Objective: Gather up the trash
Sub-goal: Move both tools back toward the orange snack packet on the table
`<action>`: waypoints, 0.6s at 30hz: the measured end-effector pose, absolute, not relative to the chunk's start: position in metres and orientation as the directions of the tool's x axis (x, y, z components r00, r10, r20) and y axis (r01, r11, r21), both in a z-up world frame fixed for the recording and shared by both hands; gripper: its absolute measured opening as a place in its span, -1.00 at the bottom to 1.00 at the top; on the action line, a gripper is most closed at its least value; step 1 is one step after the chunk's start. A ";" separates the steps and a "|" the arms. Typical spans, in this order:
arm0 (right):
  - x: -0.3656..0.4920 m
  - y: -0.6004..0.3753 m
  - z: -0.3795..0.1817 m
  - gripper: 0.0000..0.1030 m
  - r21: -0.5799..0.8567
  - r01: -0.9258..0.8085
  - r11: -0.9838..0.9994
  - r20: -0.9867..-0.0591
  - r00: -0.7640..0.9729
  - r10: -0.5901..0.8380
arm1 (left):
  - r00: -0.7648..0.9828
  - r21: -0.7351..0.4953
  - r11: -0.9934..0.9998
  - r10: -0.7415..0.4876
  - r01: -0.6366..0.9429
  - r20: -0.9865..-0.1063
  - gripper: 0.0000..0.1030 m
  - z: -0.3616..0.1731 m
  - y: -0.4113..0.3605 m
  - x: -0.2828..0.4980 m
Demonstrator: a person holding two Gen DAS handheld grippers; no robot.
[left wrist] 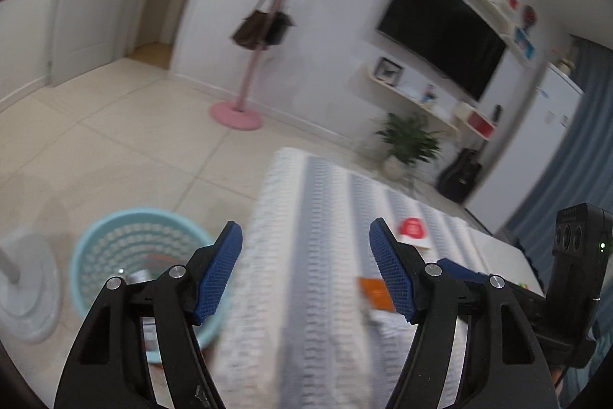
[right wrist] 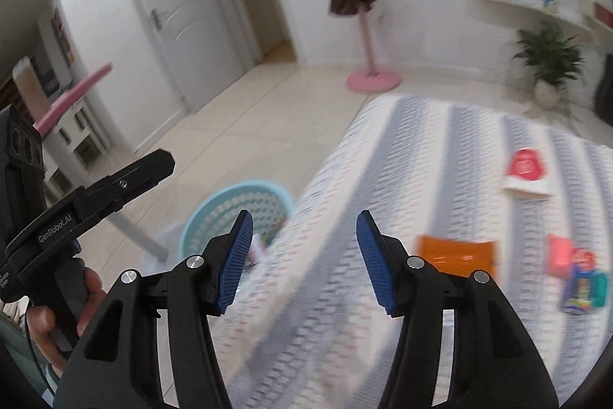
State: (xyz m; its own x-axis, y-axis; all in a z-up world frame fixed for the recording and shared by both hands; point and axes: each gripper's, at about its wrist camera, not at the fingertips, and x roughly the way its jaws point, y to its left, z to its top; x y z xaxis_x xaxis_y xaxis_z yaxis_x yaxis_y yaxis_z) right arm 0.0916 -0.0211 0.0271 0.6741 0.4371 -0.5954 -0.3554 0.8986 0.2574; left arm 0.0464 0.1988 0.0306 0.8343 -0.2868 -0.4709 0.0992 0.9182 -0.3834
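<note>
While both tools hang above the striped cloth point(right wrist: 440, 148), the left gripper point(left wrist: 305, 269) and right gripper point(right wrist: 304, 261) stand released, grasping nothing. The blue basket point(left wrist: 115, 236) sits on the floor, left of the cloth. An orange packet point(right wrist: 456, 253) lies near the right gripper.

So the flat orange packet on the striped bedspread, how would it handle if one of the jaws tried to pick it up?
The orange packet lies flat against the striped bedspread, so it is probably thin, light and floppy. With no raised edge showing, the jaws may struggle to get under it and could pinch fabric too. Pushed, it would likely slide or crumple on the soft cover, not roll. Blur hides its material.
</note>
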 end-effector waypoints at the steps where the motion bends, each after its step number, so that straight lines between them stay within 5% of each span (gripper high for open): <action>1: 0.089 -0.039 0.030 0.03 0.249 -0.333 0.910 -0.586 0.696 0.415 | 0.830 -0.385 0.916 -0.301 0.114 -0.470 0.31 0.032 0.188 0.048; 13: 0.071 -0.223 0.017 0.03 0.205 -0.037 0.978 -0.575 0.804 0.151 | 0.741 -0.346 0.903 -0.412 0.254 -0.531 0.31 0.010 0.072 0.082; 18: 0.074 -0.263 -0.012 0.03 0.221 0.042 0.974 -0.609 0.786 0.104 | 0.681 -0.348 0.915 -0.389 0.205 -0.620 0.31 -0.028 0.063 0.110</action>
State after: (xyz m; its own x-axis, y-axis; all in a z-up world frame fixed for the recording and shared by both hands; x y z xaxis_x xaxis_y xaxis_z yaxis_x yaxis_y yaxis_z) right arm 0.0743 -0.2628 -0.0123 0.7864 0.1043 -0.6089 0.0419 0.9744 0.2210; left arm 0.1099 0.0634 -0.0283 0.6811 -0.3889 -0.6204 0.2053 0.9147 -0.3480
